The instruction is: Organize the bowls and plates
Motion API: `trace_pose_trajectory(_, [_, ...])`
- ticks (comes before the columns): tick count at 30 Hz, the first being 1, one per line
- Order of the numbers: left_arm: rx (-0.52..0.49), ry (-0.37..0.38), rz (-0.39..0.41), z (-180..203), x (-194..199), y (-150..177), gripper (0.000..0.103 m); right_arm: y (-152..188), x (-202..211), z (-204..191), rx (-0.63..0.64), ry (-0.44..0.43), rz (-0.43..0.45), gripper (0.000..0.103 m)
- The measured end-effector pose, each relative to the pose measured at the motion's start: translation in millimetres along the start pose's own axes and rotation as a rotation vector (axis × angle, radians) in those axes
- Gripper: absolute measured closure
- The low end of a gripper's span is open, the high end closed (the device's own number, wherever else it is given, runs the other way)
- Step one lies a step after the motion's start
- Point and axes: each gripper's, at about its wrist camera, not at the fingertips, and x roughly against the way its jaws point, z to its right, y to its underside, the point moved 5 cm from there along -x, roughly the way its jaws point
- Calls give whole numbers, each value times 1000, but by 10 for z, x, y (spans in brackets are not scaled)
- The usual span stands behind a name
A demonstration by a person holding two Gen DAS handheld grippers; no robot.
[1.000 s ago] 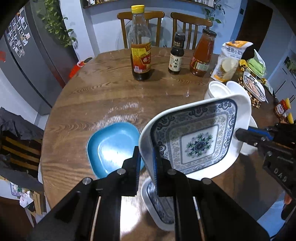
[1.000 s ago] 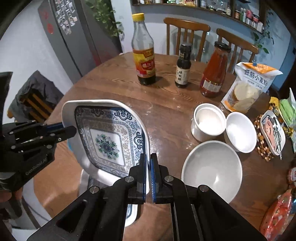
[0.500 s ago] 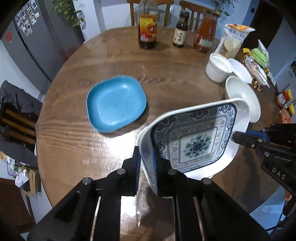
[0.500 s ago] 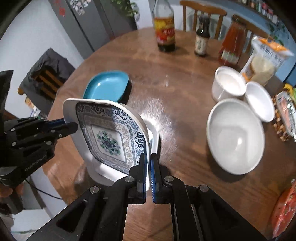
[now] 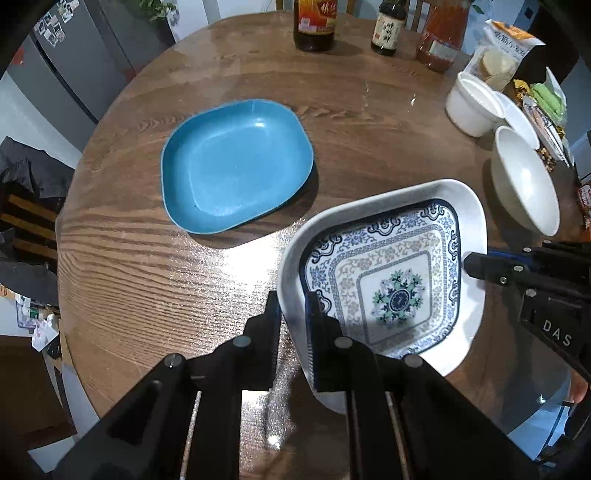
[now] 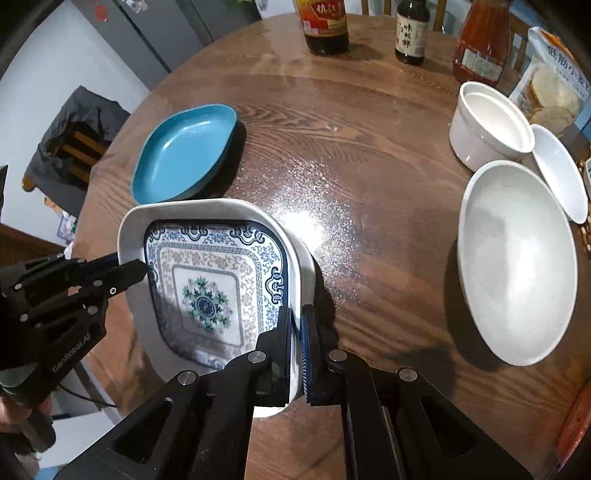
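Observation:
Both grippers hold one square white plate with a blue floral pattern [image 5: 399, 291] [image 6: 207, 291], tilted just above the wooden table [image 5: 369, 110]. My left gripper [image 5: 293, 310] [image 6: 136, 267] is shut on its left rim. At the opposite rim, my right gripper [image 6: 297, 314] [image 5: 476, 264] is shut too. The white rim of a second plate [image 6: 308, 258] shows directly beneath the held one. A blue square plate [image 5: 236, 166] [image 6: 184, 147] lies flat on the table to the far left.
At the right stand a large white bowl [image 6: 517, 258], a white cup [image 6: 487, 129] and a small white dish [image 6: 561, 173]. Sauce bottles [image 6: 325, 26] and a red jar [image 6: 480, 48] line the far edge, beside a flour bag [image 6: 554, 81].
Both grippers have come down together with the patterned plate and tipped further downward. The plate now hangs close over the plate lying beneath it. Neither grip has changed.

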Motion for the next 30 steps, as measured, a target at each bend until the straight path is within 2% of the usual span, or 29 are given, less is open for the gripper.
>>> trace_pose_trajectory(6, [-6, 6, -58, -19, -177, 3, 91, -34, -131, 1, -2, -4, -44, 96])
trace_pose_trajectory(10, [-25, -6, -60, -14, -203, 1, 91, -35, -145, 10, 9, 8, -54, 96])
trace_pose_trajectory(14, [-39, -14, -56, 8, -233, 20, 89, -11, -144, -16, 21, 29, -44, 96])
trace_pose_trajectory(18, [-61, -26, -68, 57, -279, 53, 88, 3, -147, -84, 61, 93, -41, 95])
trace_pose_trajectory(23, [-45, 2, -67, 31, -260, 38, 86, 22, -122, -131, 82, 132, -26, 95])
trace_pose_trajectory(28, [-31, 31, -31, -30, -135, 24, 86, 7, 24, -144, 109, 174, 27, 95])
trace_pose_trajectory(29, [-13, 48, -17, -57, -88, 19, 84, 1, 67, -152, 116, 179, 44, 95])
trace_pose_trajectory(30, [3, 56, -2, -93, -45, 6, 76, -13, 99, -164, 118, 175, 57, 95])
